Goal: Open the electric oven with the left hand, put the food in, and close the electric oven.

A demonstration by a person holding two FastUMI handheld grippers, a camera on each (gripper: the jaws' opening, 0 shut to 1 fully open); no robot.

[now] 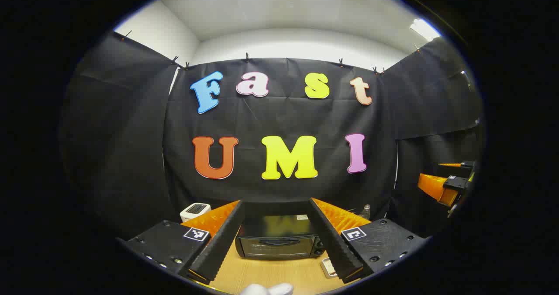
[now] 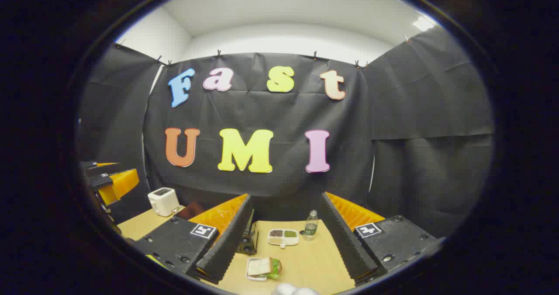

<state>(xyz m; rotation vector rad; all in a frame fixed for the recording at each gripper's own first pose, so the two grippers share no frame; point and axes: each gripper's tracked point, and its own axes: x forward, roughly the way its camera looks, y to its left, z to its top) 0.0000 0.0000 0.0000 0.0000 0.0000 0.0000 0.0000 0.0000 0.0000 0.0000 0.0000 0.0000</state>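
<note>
Straight ahead of my left gripper (image 1: 279, 260), held level above the wooden table (image 1: 279, 277), sits the electric oven (image 1: 277, 241), door closed, framed between my widely spread fingers and not touched. My right gripper (image 2: 284, 253) hovers level too, its fingers spread wide with nothing between them. Below it on the table lies the food (image 2: 263, 267), a sandwich in a small tray, near a divided dish (image 2: 283, 237) and a water bottle (image 2: 310, 226). A white toaster (image 2: 163, 200) stands far left. I can read no brand or label on any appliance.
</note>
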